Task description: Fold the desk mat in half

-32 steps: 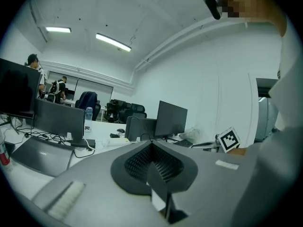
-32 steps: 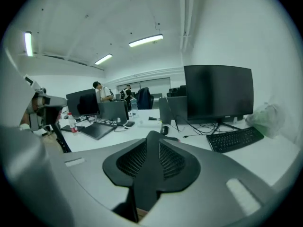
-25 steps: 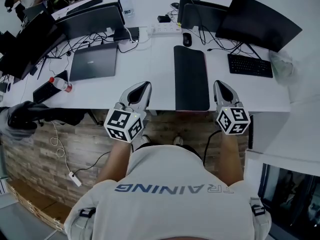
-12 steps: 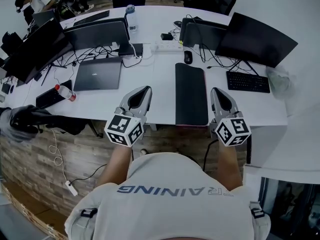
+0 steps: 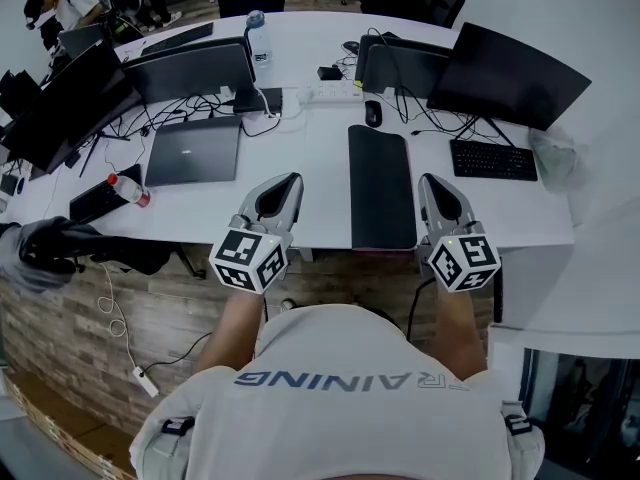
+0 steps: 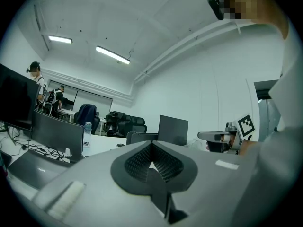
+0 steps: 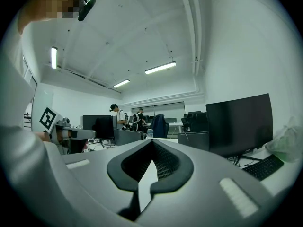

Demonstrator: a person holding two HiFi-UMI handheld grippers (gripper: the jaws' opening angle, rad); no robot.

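Note:
The black desk mat (image 5: 381, 173) lies on the white desk (image 5: 310, 183) as a long narrow strip running from the near edge toward the back. A pinkish edge shows at its near end. My left gripper (image 5: 292, 179) hovers over the desk's near edge, left of the mat, shut and empty. My right gripper (image 5: 428, 180) hangs just right of the mat, also shut with nothing in it. In the left gripper view my left gripper (image 6: 151, 144) points level across the room. In the right gripper view my right gripper (image 7: 151, 142) points level too. Neither touches the mat.
A closed laptop (image 5: 195, 150) lies left of the mat. A keyboard (image 5: 497, 159) and monitor (image 5: 505, 63) stand to the right. A mouse (image 5: 373, 114), power strip (image 5: 335, 92), water bottle (image 5: 258, 36) and cables crowd the back. A red-capped bottle (image 5: 127, 188) lies far left.
Both grippers have risen a little at the desk's near edge, the right one more. Both stay shut and the mat has not moved.

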